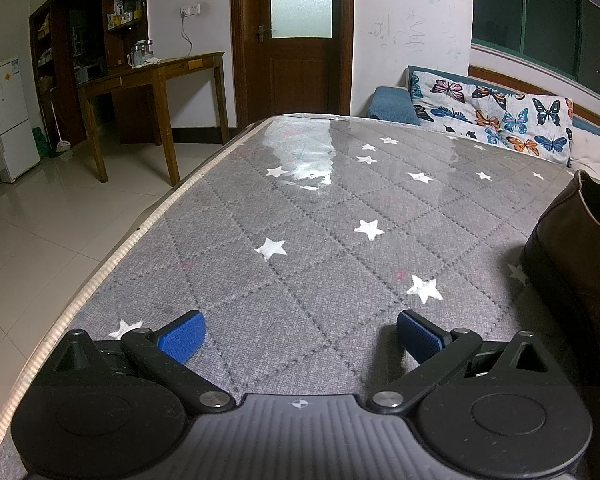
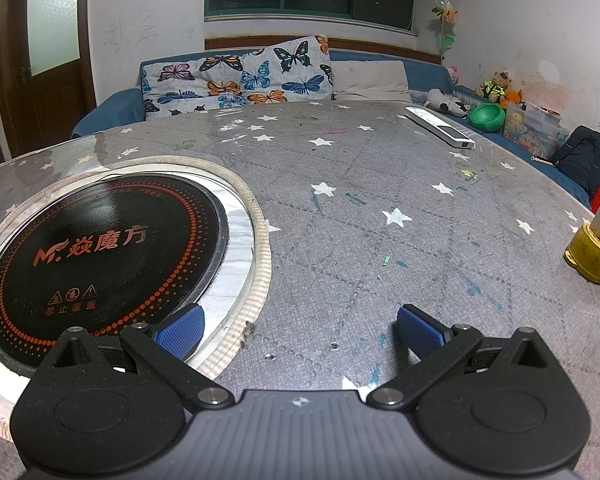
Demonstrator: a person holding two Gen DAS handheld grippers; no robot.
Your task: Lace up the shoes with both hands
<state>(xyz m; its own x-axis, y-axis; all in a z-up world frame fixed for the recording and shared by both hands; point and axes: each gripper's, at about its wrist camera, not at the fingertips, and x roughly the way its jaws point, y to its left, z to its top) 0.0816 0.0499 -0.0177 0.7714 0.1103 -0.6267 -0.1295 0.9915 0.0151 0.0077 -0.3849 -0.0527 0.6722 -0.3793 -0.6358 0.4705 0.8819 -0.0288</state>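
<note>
Shoe (image 1: 576, 248), brown leather, sits at the bench's (image 1: 300, 216) right edge in the left wrist view; left gripper (image 1: 300, 334) hovers low and level beside it, fingers spread wide, empty; right gripper (image 2: 300, 330) likewise gapes empty by the inset cooktop (image 2: 100, 256)

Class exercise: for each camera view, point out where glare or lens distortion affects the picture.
Left wrist view: a bright glare patch lies on the clear table cover, and the table edge bows with the fisheye. Right wrist view: the window ledge curves, and the cooktop shows a soft sheen.
</note>
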